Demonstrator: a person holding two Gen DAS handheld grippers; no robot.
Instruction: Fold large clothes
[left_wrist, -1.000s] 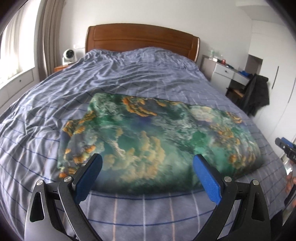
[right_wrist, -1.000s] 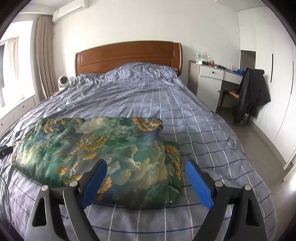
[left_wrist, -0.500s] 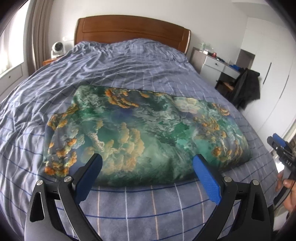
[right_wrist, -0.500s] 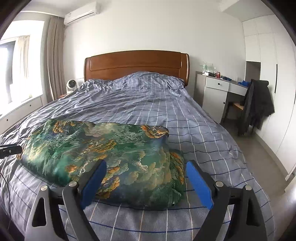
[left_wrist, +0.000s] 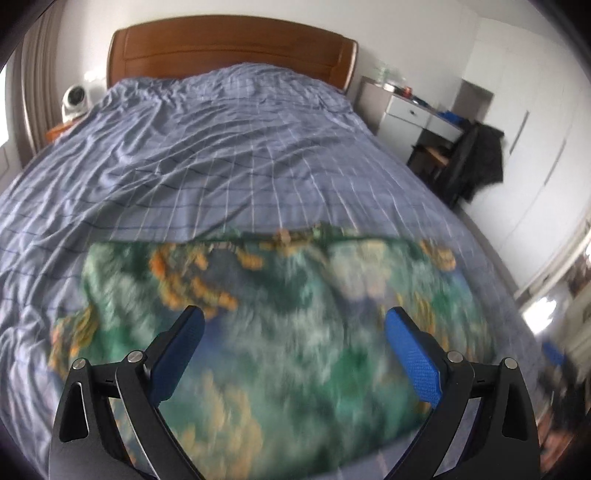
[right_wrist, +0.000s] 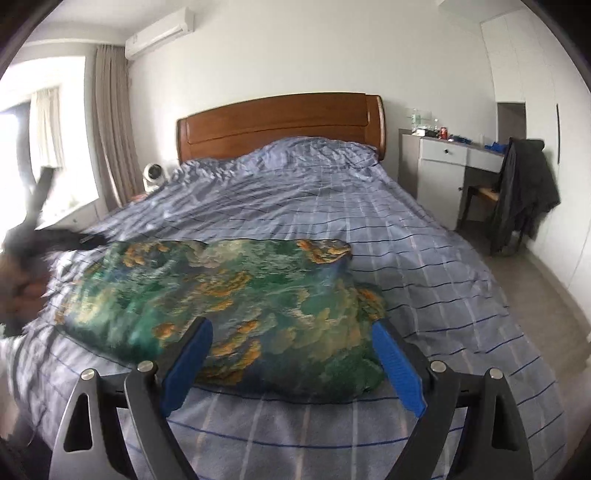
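Note:
A large garment printed in green, white and orange (left_wrist: 280, 325) (right_wrist: 229, 299) lies folded in a wide band across the near end of the bed (left_wrist: 229, 147) (right_wrist: 332, 206). My left gripper (left_wrist: 293, 325) hangs open just above the middle of the garment, nothing between its blue pads; this view is blurred by motion. My right gripper (right_wrist: 291, 336) stands open over the garment's near right part, with nothing between its pads either. In the right wrist view the left tool (right_wrist: 37, 206) and the hand holding it show as a dark blur at the far left.
A blue checked cover spreads over the bed up to a wooden headboard (right_wrist: 280, 122). A white desk (right_wrist: 443, 162) and a chair with a dark jacket (right_wrist: 524, 188) stand on the right. A small white fan (right_wrist: 153, 177) sits at the left, by the curtained window.
My left gripper has swung forward and up over the garment, which now fills the lower view and blurs. The right gripper has barely moved; the left tool has risen at its left edge.

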